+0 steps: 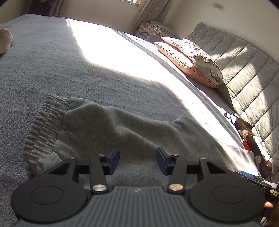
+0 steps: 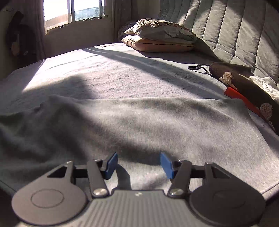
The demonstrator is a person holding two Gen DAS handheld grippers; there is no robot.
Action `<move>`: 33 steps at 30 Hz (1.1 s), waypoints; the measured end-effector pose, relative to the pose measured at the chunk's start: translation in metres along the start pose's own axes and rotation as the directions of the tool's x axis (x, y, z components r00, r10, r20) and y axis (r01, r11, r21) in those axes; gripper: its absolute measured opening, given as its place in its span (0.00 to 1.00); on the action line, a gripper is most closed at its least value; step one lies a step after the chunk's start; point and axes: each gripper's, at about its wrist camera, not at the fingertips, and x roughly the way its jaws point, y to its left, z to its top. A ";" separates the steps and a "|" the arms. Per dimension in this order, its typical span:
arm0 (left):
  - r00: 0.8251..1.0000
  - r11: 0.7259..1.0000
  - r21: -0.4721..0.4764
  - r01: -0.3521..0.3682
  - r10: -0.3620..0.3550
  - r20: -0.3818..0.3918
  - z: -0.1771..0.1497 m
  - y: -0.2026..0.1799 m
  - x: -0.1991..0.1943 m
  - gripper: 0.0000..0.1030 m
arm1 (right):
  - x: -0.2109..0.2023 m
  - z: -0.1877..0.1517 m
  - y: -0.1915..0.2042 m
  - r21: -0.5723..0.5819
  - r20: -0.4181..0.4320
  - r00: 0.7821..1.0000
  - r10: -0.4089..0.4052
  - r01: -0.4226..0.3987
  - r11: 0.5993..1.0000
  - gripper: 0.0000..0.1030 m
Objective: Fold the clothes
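Left claw (image 1: 137, 161): mine, nearest the lens; blue pads (image 1: 114, 160) stand apart, nothing pinched, poised above grey cloth.
Right claw (image 2: 138, 165): mine; pads likewise apart and empty, over the same cloth.
Grey sweatpants (image 1: 108, 125): lying flat on the bed; ribbed waistband (image 1: 43, 129) at left in the left view, body running rightward beneath both claws.
Bed cover (image 1: 52, 66): grey fleece, crossed by a bright band of sunlight.
Pillows (image 1: 191, 61): two, stacked, against the quilted headboard (image 1: 244, 73).
Brown cushion (image 2: 244, 83): dark with pale tufted patches, beside the headboard, well apart from the sweatpants.
Red item (image 2: 240, 99): just under the cushion's edge; possibly a book, too hidden to tell.
Window (image 2: 73, 10): behind the bed in the right view.
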 end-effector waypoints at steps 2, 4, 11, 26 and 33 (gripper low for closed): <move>1.000 0.999 -0.041 -0.019 0.018 -0.023 0.003 0.004 0.013 0.48 | 0.009 0.015 0.021 -0.054 0.004 0.998 0.059 -0.058 0.997 0.55; 0.999 0.996 -0.077 -0.047 0.045 -0.027 0.008 0.012 0.022 0.48 | 0.024 0.034 0.045 -0.117 -0.009 0.993 0.121 -0.121 0.986 0.55; 0.995 0.986 -0.140 -0.092 0.087 -0.039 0.021 0.034 0.029 0.21 | 0.087 0.071 0.041 -0.219 -0.178 0.974 0.143 -0.181 0.959 0.62; 0.990 0.983 -0.116 -0.142 0.138 -0.037 0.023 0.040 0.026 0.03 | 0.012 0.016 -0.218 0.066 -0.241 0.957 -0.159 0.180 0.981 0.83; 0.989 0.985 -0.098 -0.144 0.142 -0.027 0.023 0.034 0.029 0.08 | -0.017 0.025 -0.233 0.109 -0.171 0.977 -0.125 0.145 0.983 0.70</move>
